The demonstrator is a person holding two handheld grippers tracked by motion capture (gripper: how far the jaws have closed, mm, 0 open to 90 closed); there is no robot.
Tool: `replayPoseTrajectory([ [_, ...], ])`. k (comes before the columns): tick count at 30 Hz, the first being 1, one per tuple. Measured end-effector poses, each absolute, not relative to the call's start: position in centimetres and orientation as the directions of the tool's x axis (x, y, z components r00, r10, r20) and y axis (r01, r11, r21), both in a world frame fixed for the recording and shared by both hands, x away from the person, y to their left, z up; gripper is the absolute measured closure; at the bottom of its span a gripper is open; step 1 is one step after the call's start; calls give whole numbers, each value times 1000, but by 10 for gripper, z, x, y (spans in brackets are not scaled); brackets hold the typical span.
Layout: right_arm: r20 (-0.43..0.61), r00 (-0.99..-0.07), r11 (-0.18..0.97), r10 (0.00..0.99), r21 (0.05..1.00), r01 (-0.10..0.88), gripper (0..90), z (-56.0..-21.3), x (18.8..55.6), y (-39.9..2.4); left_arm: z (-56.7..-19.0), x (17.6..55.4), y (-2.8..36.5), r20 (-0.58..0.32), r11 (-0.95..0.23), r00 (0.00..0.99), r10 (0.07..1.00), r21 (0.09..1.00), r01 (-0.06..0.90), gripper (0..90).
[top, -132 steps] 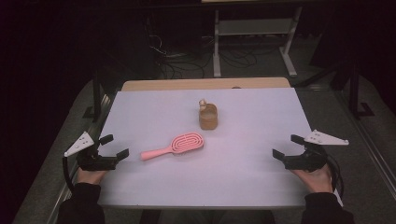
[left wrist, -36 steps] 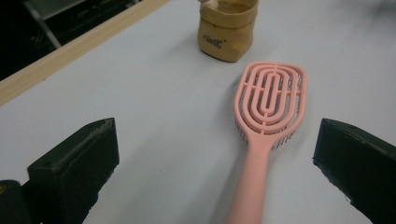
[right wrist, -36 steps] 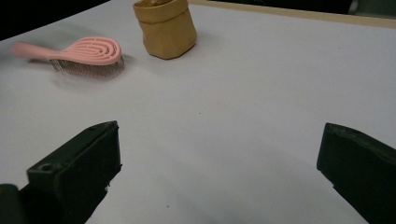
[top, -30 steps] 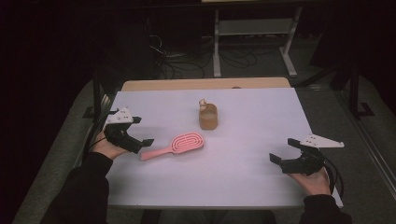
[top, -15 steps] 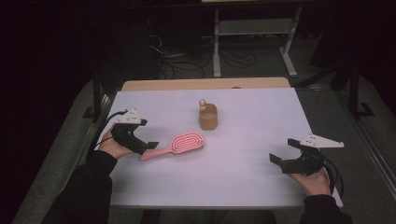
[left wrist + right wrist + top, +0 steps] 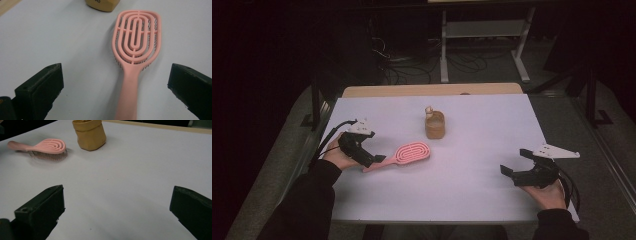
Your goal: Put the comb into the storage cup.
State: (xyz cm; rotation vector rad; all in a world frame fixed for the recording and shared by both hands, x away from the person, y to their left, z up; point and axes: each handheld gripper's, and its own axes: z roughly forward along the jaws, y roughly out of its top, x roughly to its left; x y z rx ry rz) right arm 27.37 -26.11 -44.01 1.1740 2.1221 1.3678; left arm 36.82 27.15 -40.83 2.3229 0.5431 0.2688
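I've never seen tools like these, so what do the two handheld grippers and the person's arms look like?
Both the left gripper and right gripper are black, with two blocky black jaws. Each carries a pale grey three-cornered plate on top and trails a black cable. The person wears dark long sleeves.

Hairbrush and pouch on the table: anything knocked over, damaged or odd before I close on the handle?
Nothing stands out. The pink hairbrush lies flat, bristles down, intact, its handle between the left gripper's open jaws. The tan pouch stands upright, apart from it.
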Motion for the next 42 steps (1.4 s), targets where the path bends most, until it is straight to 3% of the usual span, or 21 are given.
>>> replayPoseTrajectory([
  [35, 140, -603, 199, 785, 865, 461, 0, -442, 274, -260, -438, 376, 241, -28, -761, 930, 367, 566, 317, 0],
  [42, 142, -606, 202, 783, 863, 464, 0, -442, 275, -259, -441, 377, 241, -40, -773, 934, 356, 549, 318, 48],
])
